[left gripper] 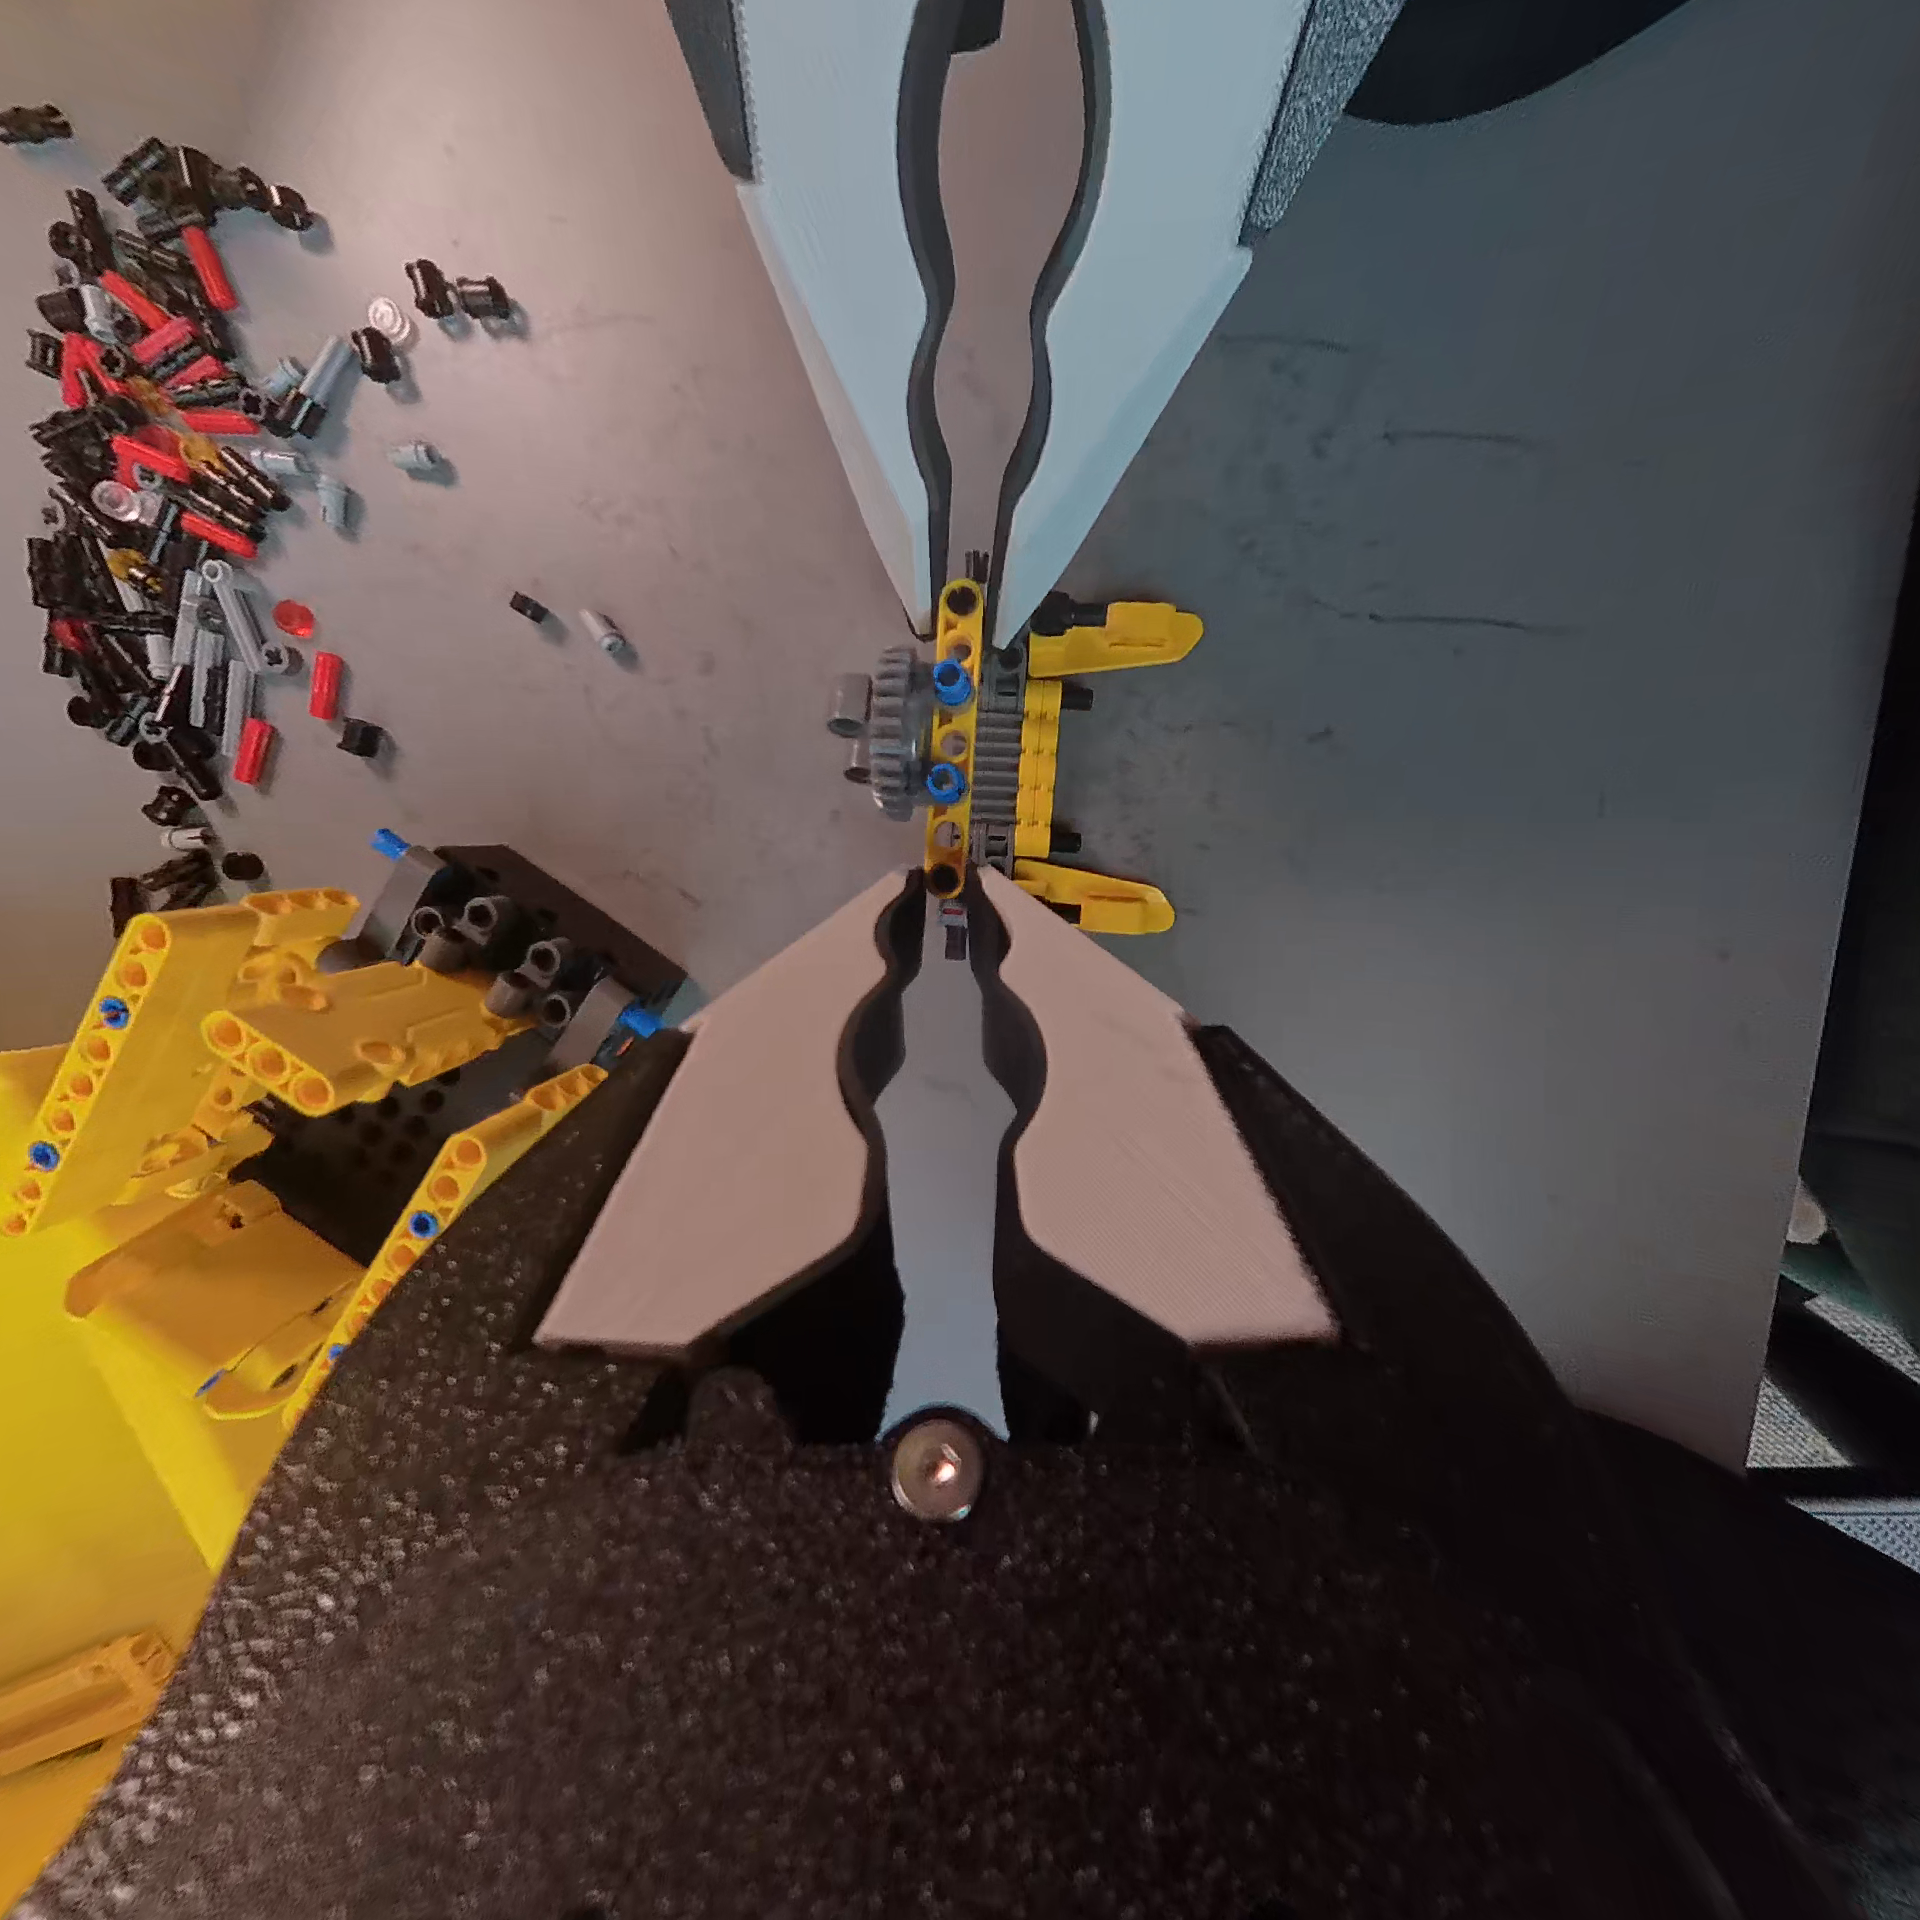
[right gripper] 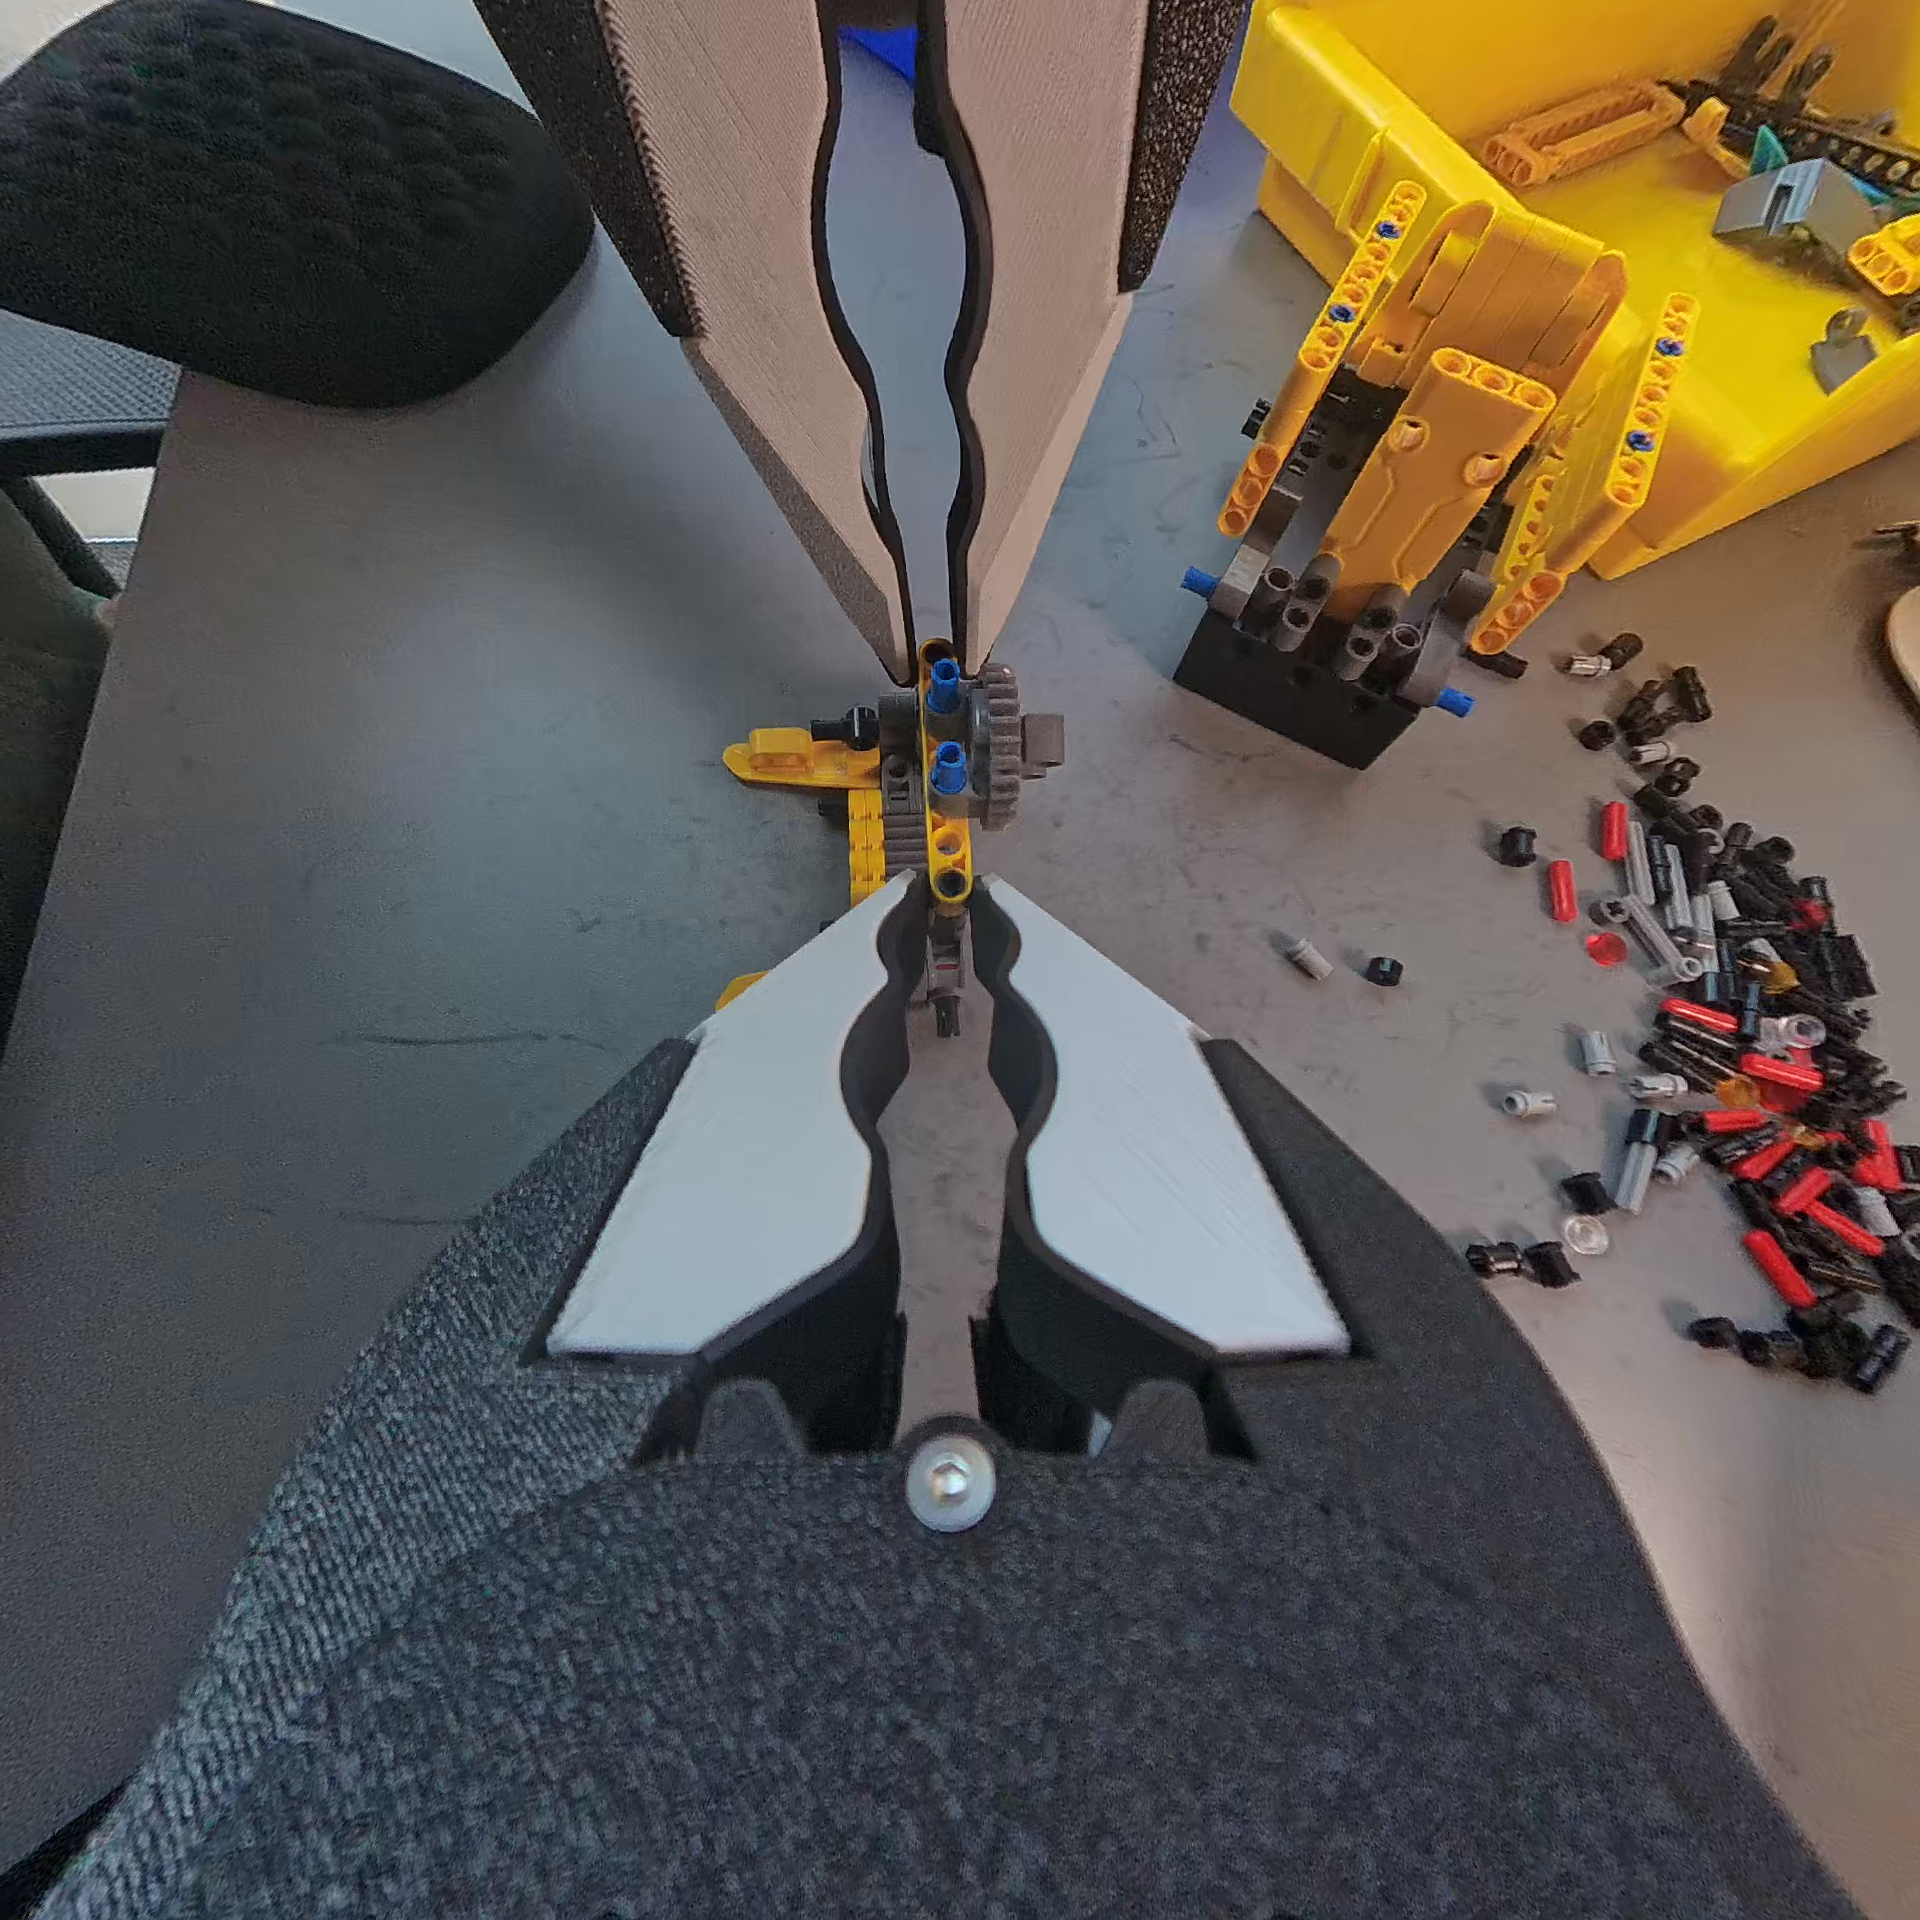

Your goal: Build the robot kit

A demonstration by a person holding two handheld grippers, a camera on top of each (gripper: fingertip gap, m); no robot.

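Note:
A small assembly (left gripper: 951,727) has a yellow holed beam, two blue pins, a grey gear, a grey toothed rack and yellow side pieces. It is just over the grey table (left gripper: 1455,727). My left gripper (left gripper: 951,883), with beige fingers, is shut on the beam's near end. My right gripper (left gripper: 961,613), with white fingers, is shut on the far end, facing it. In the right wrist view the right gripper (right gripper: 951,888) pinches the beam's near end of the assembly (right gripper: 940,769), and the left gripper (right gripper: 940,655) pinches the opposite end.
A larger yellow and black build (left gripper: 312,1039) (right gripper: 1403,488) stands by a yellow bin (right gripper: 1662,468). A pile of small red, black and grey pieces (left gripper: 156,468) (right gripper: 1766,1060) lies nearby. A black chair (right gripper: 260,208) is past the table edge (left gripper: 1818,935). My hands' fingertips stand some 5 centimetres from each other.

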